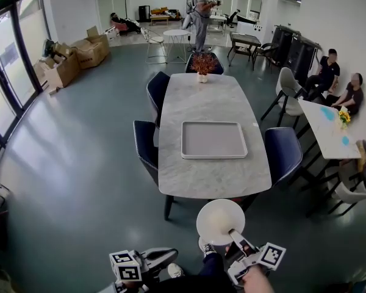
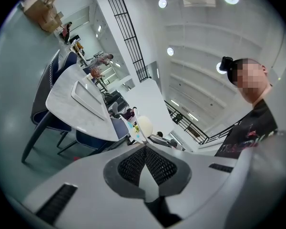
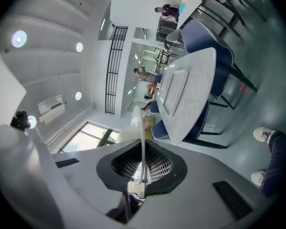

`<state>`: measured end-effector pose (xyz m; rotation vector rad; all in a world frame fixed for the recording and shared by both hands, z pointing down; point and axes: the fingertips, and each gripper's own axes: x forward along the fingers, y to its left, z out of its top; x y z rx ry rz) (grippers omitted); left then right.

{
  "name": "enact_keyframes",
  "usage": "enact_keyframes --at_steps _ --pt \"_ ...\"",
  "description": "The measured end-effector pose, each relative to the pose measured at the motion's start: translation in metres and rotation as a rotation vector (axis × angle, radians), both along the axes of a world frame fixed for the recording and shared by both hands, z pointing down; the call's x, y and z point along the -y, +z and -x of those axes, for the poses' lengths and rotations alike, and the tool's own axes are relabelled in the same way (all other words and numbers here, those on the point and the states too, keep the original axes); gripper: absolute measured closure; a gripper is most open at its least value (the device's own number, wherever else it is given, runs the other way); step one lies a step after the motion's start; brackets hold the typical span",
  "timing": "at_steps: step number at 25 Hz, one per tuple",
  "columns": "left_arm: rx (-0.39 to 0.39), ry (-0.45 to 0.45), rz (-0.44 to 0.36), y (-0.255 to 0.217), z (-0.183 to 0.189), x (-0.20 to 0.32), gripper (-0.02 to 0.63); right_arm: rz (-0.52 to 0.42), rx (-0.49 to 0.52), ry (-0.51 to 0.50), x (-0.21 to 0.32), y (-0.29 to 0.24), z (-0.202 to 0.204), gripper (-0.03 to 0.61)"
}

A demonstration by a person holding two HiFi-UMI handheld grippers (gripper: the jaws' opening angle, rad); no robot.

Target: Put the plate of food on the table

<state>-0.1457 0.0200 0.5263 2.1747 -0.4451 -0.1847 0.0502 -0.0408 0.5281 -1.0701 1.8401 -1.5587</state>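
White round plate [image 1: 220, 221], pinched by its rim, not yet on the table [image 1: 207, 176].
Head view: the plate looks pale and creamy in the middle, and I cannot tell what the food is. It hangs just short of the grey stone table's near end, over the floor. The right gripper [image 1: 233, 232] nips its near edge. Left gripper view: the left gripper [image 2: 144, 146] has its jaws pressed together with nothing in them. Right gripper view: the plate shows edge-on, a thin white line squeezed between the nearly closed jaws.
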Motion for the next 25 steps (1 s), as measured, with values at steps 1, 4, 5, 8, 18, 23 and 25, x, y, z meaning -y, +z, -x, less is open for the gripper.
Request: enact_keyframes --at_steps 1,4,5,8,18,23,25 --pt "-0.002 -0.007 0.000 -0.001 -0.003 0.004 0.607 -0.007 -0.023 -0.012 0.005 -0.001 -0.001 0.554" --pt "0.000 -0.023 -0.009 -0.004 -0.010 0.016 0.607 -0.027 -0.091 -0.049 0.022 -0.004 -0.001 0.554" --pt "0.001 -0.029 -0.009 -0.004 -0.012 0.020 0.607 -0.020 -0.101 -0.052 0.028 -0.003 -0.004 0.554" --pt "0.003 -0.044 -0.005 -0.004 -0.020 0.033 0.607 -0.017 -0.102 -0.063 0.046 -0.004 -0.012 0.554" --pt "0.009 -0.097 0.003 -0.002 -0.041 0.072 0.607 0.002 -0.110 -0.112 0.104 0.007 -0.029 0.554" --pt "0.007 -0.142 0.031 0.005 -0.044 0.084 0.607 0.013 -0.112 -0.122 0.134 0.011 -0.039 0.554" --pt "0.015 -0.152 0.034 0.005 -0.047 0.088 0.607 0.011 -0.112 -0.123 0.147 0.012 -0.044 0.554"
